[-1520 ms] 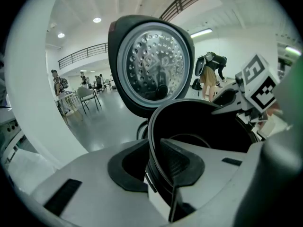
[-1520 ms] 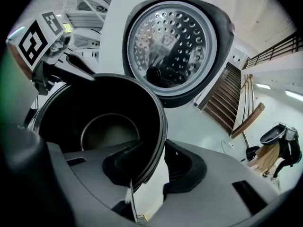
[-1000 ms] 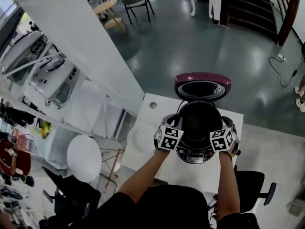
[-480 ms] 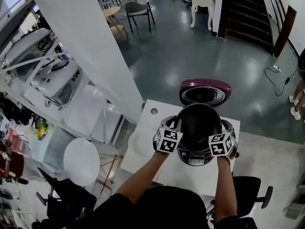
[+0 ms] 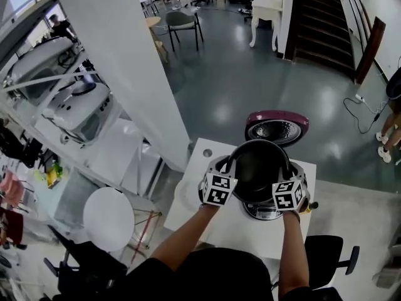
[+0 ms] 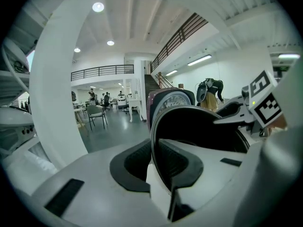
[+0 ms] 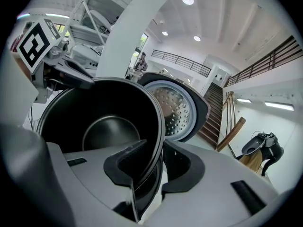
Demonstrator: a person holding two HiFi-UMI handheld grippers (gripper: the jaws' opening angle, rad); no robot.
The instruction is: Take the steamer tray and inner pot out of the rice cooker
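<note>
The black inner pot (image 5: 260, 167) hangs above the rice cooker body (image 5: 263, 210), lifted out of its well. My left gripper (image 5: 229, 170) is shut on the pot's left rim (image 6: 156, 141). My right gripper (image 5: 292, 174) is shut on the right rim (image 7: 158, 141). The pot's inside (image 7: 102, 126) is bare. Behind it the maroon lid (image 5: 277, 128) stands open, its perforated inner plate (image 7: 177, 109) facing me. A white round tray (image 5: 187, 194) lies on the table left of the cooker.
The cooker stands on a small white table (image 5: 241, 231). A wide white column (image 5: 125, 74) rises at the left, with a round white stool (image 5: 109, 218) below it. A black office chair (image 5: 329, 253) is at the right. A person's legs (image 5: 390, 121) show at the right edge.
Both grippers have risen together with the inner pot, which has come up out of the cooker body and looks larger.
</note>
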